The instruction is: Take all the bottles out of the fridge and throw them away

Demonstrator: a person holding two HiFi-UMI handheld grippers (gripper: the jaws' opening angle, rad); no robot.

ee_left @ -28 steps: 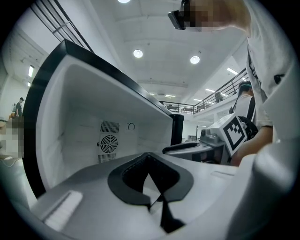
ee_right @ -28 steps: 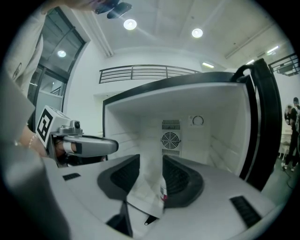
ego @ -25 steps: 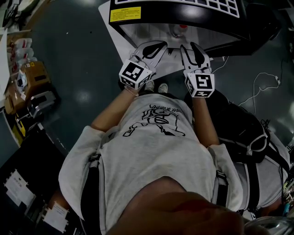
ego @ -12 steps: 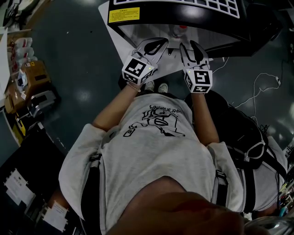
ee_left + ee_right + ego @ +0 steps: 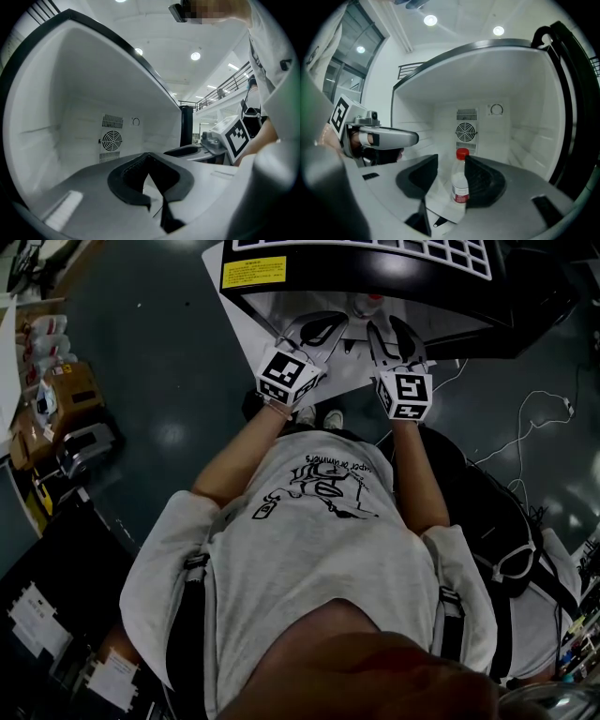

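Jaws of the right gripper (image 5: 451, 163) have just been opening, the bottle (image 5: 460, 187) upright between them, unclamped; those of the left gripper (image 5: 148, 157) meet, empty. Both forearms reach nearly level into the fridge (image 5: 525, 98).

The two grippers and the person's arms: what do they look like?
Left gripper and right gripper have pale grey shells and curved black jaw pads. Each carries a white cube printed with black square markers. The person wears a light grey short-sleeved T-shirt with black print and black straps.
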